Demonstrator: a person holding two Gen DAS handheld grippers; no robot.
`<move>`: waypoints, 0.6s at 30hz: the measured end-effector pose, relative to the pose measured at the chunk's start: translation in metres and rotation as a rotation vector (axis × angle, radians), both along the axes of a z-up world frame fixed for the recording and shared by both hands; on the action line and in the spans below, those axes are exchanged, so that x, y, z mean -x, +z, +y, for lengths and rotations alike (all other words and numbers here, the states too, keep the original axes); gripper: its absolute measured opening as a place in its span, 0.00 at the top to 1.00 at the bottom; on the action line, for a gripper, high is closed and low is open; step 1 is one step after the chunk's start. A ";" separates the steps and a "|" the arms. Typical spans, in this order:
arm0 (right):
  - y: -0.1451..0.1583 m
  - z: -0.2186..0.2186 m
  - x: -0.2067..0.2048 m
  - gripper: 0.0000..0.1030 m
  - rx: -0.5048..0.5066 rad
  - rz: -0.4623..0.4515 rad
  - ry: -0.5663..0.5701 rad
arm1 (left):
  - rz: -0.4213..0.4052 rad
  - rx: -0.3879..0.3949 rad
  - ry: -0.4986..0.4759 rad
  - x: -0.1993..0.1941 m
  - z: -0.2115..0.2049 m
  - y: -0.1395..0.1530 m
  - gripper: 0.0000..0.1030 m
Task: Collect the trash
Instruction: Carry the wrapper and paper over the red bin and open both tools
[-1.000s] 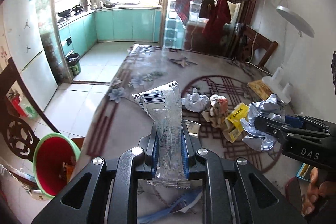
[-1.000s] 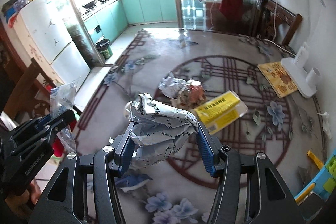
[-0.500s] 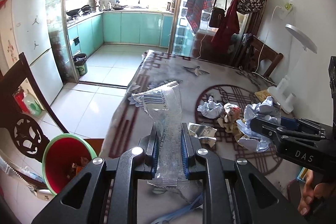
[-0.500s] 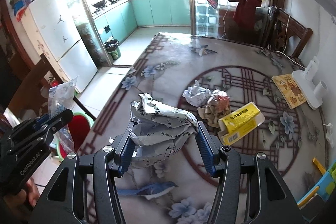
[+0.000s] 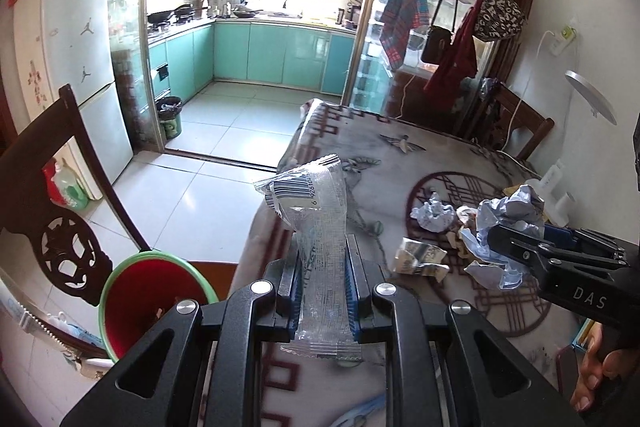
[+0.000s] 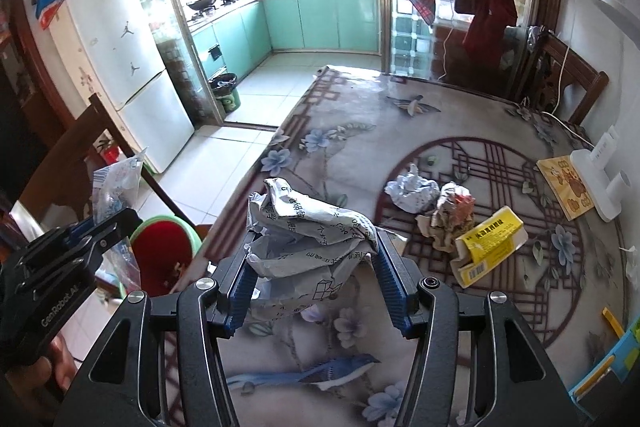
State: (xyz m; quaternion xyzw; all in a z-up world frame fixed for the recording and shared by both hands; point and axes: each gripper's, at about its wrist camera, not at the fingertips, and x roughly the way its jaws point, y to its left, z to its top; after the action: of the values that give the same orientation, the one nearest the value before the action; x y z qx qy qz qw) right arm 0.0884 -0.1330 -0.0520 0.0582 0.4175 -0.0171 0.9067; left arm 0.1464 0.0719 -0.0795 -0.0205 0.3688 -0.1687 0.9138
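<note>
1. My left hand-held gripper (image 5: 322,283) is clamped narrow on a clear plastic wrapper (image 5: 316,227) with a barcode at its top — the wrapper stands upright between the pads, its tail hanging below them.
2. My right hand-held gripper (image 6: 316,279) is closed on a crumpled wad of printed paper (image 6: 308,231); the wad bulges above the blue pads, jaws part-way wide around it.
3. Step in hand, as I judge it: both pieces are picked and lifted off the bench (image 6: 360,131), in carry toward the bin.
4. The red bin with a green rim (image 5: 154,301) stands on the floor at the bench's left edge, beside a dark wooden chair (image 5: 52,195). Some scraps already lie inside.
5. Next move calls for bringing each load over the bin's mouth before letting go — the wrapper is light and may drift or cling to a pad, so release low.
6. Left on the bench: a white paper ball (image 6: 414,187), a brownish crumpled wrapper (image 6: 450,217), a yellow carton (image 6: 488,241), and a small silvery foil scrap (image 5: 420,259).
</note>
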 end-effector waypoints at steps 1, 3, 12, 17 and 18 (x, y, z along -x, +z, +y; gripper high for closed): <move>0.000 0.003 -0.001 0.47 0.001 0.000 0.002 | 0.001 0.001 0.005 -0.001 0.005 0.000 0.85; 0.000 0.009 -0.003 0.47 0.003 0.001 0.007 | 0.004 0.003 0.012 -0.003 0.013 -0.002 0.85; -0.002 0.035 -0.012 0.47 0.004 0.002 0.033 | 0.012 0.005 0.047 -0.011 0.048 -0.005 0.85; -0.003 0.050 -0.017 0.47 0.006 0.004 0.047 | 0.017 0.005 0.062 -0.015 0.065 -0.008 0.85; -0.003 0.053 -0.019 0.47 0.006 0.005 0.051 | 0.018 0.005 0.066 -0.016 0.069 -0.009 0.85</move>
State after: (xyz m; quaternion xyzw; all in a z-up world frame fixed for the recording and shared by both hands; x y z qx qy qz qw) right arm 0.1073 -0.0800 -0.0553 0.0446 0.4209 0.0045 0.9060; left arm 0.1625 0.1412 -0.0881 -0.0364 0.3757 -0.1391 0.9155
